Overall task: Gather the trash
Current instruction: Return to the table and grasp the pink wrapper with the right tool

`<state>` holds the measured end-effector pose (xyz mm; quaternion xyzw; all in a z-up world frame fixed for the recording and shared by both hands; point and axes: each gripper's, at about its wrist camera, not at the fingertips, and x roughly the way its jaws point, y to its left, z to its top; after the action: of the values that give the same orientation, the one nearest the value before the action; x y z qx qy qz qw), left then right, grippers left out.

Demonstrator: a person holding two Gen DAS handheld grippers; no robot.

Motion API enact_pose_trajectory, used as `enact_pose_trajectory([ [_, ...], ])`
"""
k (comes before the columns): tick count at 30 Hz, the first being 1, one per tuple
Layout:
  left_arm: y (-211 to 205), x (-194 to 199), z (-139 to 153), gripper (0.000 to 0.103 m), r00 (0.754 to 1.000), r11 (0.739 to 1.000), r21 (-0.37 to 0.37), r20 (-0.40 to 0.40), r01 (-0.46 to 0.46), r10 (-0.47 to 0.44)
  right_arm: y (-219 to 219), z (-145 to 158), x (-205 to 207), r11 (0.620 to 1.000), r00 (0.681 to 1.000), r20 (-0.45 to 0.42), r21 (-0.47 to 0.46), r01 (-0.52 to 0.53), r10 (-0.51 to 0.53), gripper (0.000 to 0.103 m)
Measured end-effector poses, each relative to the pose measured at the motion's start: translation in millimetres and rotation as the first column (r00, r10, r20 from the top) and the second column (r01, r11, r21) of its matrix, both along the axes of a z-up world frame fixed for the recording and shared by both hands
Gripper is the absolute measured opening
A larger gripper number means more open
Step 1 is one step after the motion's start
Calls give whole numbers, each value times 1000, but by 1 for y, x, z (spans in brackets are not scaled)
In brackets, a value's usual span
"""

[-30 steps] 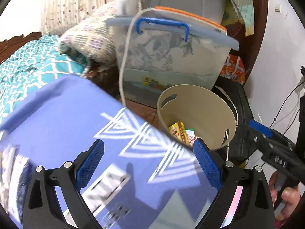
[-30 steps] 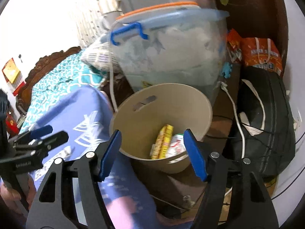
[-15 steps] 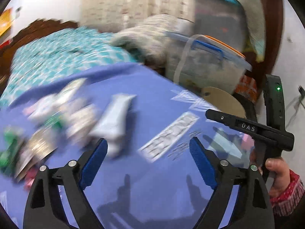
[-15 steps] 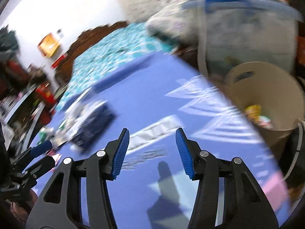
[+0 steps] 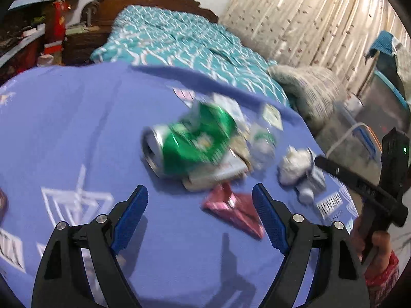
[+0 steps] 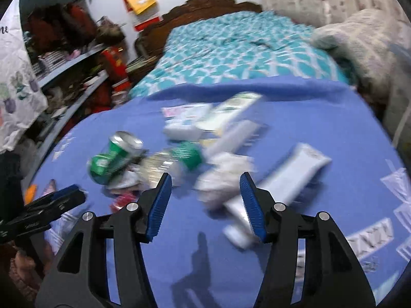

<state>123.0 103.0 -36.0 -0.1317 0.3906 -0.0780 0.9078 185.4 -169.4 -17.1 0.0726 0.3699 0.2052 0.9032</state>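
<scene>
A pile of trash lies on the blue cloth (image 5: 77, 128). It holds a crushed green can (image 5: 190, 143), a pink wrapper (image 5: 231, 210), crumpled white paper (image 5: 295, 166) and a clear plastic piece (image 5: 262, 138). My left gripper (image 5: 200, 213) hangs open just short of the can and the pink wrapper, with nothing between its fingers. The right wrist view shows the same green can (image 6: 115, 156), the crumpled paper (image 6: 221, 177) and a white tube (image 6: 290, 174). My right gripper (image 6: 205, 202) is over the paper, its jaws opening, the pads pressing on nothing.
Behind the cloth is a bed with a teal patterned cover (image 5: 179, 43) and a carved wooden headboard (image 6: 205, 2). Cluttered shelves (image 6: 77, 59) stand at the left. A grey pillow (image 5: 308, 84) and curtains (image 5: 308, 12) are at the right. Several flat white cartons (image 6: 231, 110) lie at the pile's far side.
Both views have swung left, away from the beige bin and the lidded storage box, onto the blue cloth and its trash pile. The right jaws stand narrower than a second ago.
</scene>
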Motion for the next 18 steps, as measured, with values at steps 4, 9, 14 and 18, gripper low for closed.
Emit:
enact_pose_trajectory([
  [4, 4, 26, 4, 80, 1000, 998, 61, 7, 0, 0, 38, -8, 6, 994, 994, -53, 62, -95, 98, 57],
  [9, 11, 43, -4, 80, 999, 1000, 25, -32, 2, -1, 61, -30, 19, 988, 985, -126, 117, -103, 118, 57],
  [14, 45, 47, -7, 80, 997, 987, -146, -46, -68, 61, 78, -39, 41, 983, 976, -169, 145, -110, 134, 57],
  [18, 55, 51, -15, 78, 995, 971, -227, -84, -75, 57, 102, -49, 44, 983, 968, -191, 114, -143, 163, 25],
])
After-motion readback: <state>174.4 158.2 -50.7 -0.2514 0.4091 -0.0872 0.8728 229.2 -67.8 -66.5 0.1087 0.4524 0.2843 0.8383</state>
